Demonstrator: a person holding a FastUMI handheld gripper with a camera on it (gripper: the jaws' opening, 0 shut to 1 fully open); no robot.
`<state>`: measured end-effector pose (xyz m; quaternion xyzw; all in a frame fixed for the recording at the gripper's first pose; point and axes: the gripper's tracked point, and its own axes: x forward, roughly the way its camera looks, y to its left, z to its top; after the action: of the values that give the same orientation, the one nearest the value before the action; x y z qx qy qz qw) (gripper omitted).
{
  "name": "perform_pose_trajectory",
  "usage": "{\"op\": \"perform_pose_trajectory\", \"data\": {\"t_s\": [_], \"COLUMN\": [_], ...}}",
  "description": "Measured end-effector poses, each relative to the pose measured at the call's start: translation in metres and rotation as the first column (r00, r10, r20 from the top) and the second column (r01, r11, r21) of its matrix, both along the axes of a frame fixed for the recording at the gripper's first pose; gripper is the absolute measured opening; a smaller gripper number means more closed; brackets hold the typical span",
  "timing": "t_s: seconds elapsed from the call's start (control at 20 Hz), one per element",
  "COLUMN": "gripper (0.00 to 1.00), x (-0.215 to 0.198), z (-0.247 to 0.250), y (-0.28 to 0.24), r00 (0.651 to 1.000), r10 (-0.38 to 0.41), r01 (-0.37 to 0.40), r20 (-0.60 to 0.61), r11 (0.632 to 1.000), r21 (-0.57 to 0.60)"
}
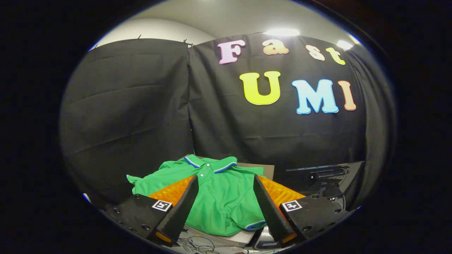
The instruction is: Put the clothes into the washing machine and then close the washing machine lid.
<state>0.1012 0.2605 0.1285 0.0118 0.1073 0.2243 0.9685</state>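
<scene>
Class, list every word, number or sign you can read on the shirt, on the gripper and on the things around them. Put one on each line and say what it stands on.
Green polo shirt: no writing seen.
Marker squares on the gripper, which is open with the shirt just ahead of its fingers: coded patterns, no words.
White print on the dark panel beneath one finger: too small and blurred to read.

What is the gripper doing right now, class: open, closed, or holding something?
Gripper: open, holding nothing; its fingers are spread apart over the green polo shirt, which lies between and just ahead of them.
</scene>
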Motion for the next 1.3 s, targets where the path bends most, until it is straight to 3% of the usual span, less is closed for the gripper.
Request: {"op": "perform_pose_trajectory", "data": {"t_s": [0.75, 1.25, 1.3], "gripper": [0.96, 0.96, 0.97], "x": [0.050, 0.057, 0.060], "z": [-0.051, -0.098, -0.094], "y": [0.104, 0.129, 0.129], "r00": [0.978, 0.936, 0.946], "r10": [0.072, 0.054, 0.058], "r01": [-0.100, -0.145, -0.140], "r20": [-0.198, -0.347, -0.319], "r11": [0.985, 0.959, 0.960], "r21": [-0.137, -0.242, -0.242]}}
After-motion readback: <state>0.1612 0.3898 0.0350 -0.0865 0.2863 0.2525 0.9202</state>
